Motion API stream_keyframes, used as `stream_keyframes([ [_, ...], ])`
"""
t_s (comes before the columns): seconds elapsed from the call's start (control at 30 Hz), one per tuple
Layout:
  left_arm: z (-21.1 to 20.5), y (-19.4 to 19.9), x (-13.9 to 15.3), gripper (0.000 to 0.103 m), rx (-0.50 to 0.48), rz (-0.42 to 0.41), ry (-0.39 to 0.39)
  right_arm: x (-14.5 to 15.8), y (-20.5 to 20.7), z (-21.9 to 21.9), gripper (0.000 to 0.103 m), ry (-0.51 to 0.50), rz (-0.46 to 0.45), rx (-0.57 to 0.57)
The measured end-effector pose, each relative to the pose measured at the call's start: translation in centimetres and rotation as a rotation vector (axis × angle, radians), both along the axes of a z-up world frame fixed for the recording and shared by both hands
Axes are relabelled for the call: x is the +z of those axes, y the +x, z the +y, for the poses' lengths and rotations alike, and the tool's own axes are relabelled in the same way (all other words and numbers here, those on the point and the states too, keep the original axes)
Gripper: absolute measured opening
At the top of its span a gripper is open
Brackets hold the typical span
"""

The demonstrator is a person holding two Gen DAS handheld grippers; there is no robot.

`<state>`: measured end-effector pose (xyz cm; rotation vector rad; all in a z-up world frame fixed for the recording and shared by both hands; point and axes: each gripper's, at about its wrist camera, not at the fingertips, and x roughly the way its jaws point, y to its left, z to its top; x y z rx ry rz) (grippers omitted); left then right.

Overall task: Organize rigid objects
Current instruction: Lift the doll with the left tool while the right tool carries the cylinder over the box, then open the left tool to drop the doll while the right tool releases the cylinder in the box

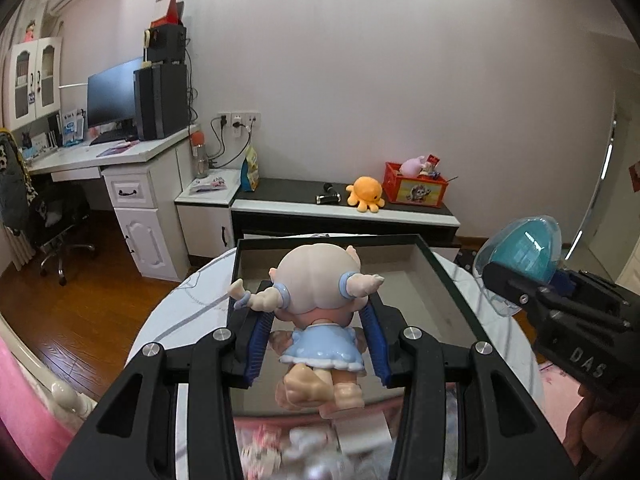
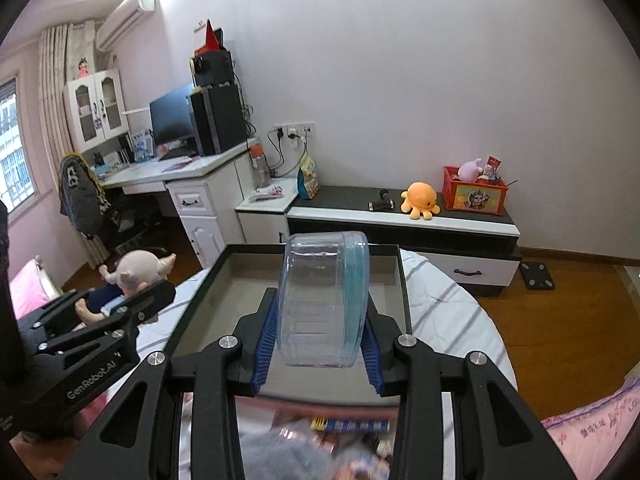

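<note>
Fingers (image 1: 260,332) of the left gripper (image 1: 318,334), blue ribbed pads on black, are closed in against a doll figurine (image 1: 320,320), and it is up in the air: pale head with pigtails toward the far side, light blue dress between the pads, bare legs pointing back at the camera. Over on the right gripper (image 2: 320,340), the blue-padded fingers (image 2: 266,350) squeeze a clear plastic container (image 2: 324,300) with a teal lid, held on edge, lid face toward the right pad.

Both loads hang over a shallow dark-framed tray (image 1: 452,292) with a pale grey inside, which sits on a white striped bed cover (image 2: 452,312). From the left wrist view the right gripper comes in at the right edge with the container out front, and the letters "DAS" read on its black body. From the right wrist view the left gripper body at the lower left reads "GenRobot.AI".

Below the fingers, a blurred heap of packets lies in the foreground; the print there cannot be read.

Further out, a low black-and-white cabinet (image 2: 400,224) against the wall carries an orange octopus plush (image 2: 420,200) and a red crate (image 2: 474,192) with a cartoon picture on its front. To the left, a white tabletop (image 1: 120,152) holds a dark monitor (image 1: 112,96) and a black computer tower (image 1: 162,100).
</note>
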<state>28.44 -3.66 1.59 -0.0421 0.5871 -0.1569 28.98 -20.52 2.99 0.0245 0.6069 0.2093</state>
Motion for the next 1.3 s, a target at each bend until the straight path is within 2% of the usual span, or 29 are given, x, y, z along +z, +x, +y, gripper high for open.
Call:
stream_keyframes([
  [0.23, -1.0, 5.9, -3.1, 0.043, -0.021, 0.08, 0.002, -3.3, 5.6, 0.0, 0.039, -0.047, 0.081, -0.009],
  [0.43, -1.7, 9.1, -5.7, 0.043, -0.038, 0.142, 0.011, -5.9, 9.2, -0.9, 0.039, -0.064, 0.172, -0.016],
  [0.63, -2.2, 10.2, -7.0, 0.043, -0.047, 0.178, 0.018, -7.9, 10.6, -0.8, 0.039, -0.07, 0.242, -0.009],
  [0.97, -3.0, 11.0, -8.4, 0.044, -0.073, 0.233, 0.048, -9.4, 11.2, -0.8, 0.039, -0.084, 0.304, -0.013],
  [1.07, -3.1, 11.0, -8.6, 0.055, -0.076, 0.243, 0.055, -9.6, 11.2, -1.0, 0.039, -0.077, 0.311, -0.02],
  [1.1, -3.0, 10.9, -8.6, 0.063, -0.075, 0.242, 0.052, -9.6, 11.1, -1.0, 0.042, -0.071, 0.313, -0.02],
  [1.13, -2.8, 10.9, -8.5, 0.076, -0.064, 0.23, 0.062, -9.6, 11.1, -1.1, 0.046, -0.065, 0.314, -0.02],
  [1.2, -2.5, 10.5, -7.9, 0.086, -0.041, 0.199, 0.071, -9.5, 11.0, -1.5, 0.068, -0.06, 0.311, -0.038],
  [1.27, -1.9, 10.1, -7.3, 0.097, -0.023, 0.181, 0.056, -9.2, 10.7, -1.9, 0.077, -0.017, 0.308, -0.033],
  [1.3, -1.5, 9.8, -6.9, 0.103, -0.017, 0.169, 0.045, -9.0, 10.5, -2.0, 0.086, -0.013, 0.303, -0.04],
])
